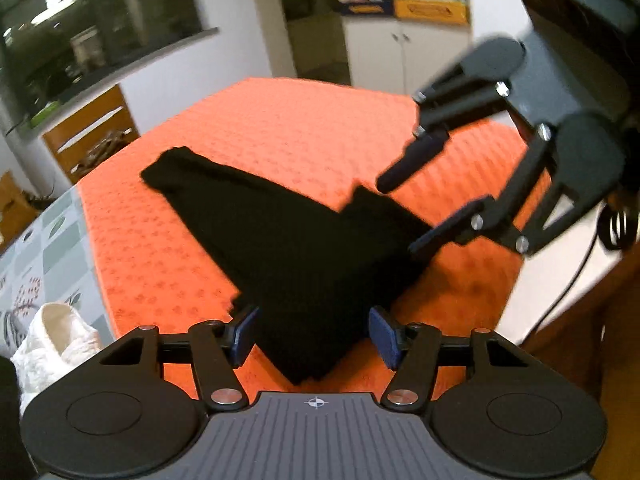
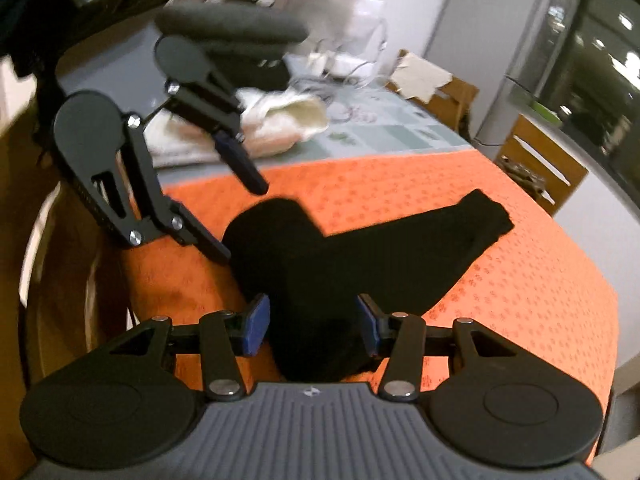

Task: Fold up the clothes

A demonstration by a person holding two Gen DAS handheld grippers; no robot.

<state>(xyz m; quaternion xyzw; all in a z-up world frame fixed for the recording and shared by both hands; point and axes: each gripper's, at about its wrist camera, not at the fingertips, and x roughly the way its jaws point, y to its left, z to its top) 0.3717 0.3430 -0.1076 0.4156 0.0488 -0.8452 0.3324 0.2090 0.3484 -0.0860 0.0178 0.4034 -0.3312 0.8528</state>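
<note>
A black garment (image 1: 288, 240) lies on the orange cloth (image 1: 280, 132), bunched near me with one long part stretching away. My left gripper (image 1: 310, 338) is open, its blue pads either side of the garment's near end. In the left wrist view my right gripper (image 1: 404, 216) is open at the garment's right edge, lower finger touching it. In the right wrist view the garment (image 2: 360, 252) runs between the open pads of my right gripper (image 2: 312, 330). My left gripper (image 2: 244, 220) shows there, open at the garment's left edge.
A pile of white clothes (image 2: 276, 120) lies beyond the orange cloth (image 2: 500, 280) on the patterned tablecloth (image 2: 384, 128), also at the lower left in the left wrist view (image 1: 52, 344). Wooden chairs (image 2: 536, 164) stand by the table. A cable (image 1: 560, 300) hangs at the right.
</note>
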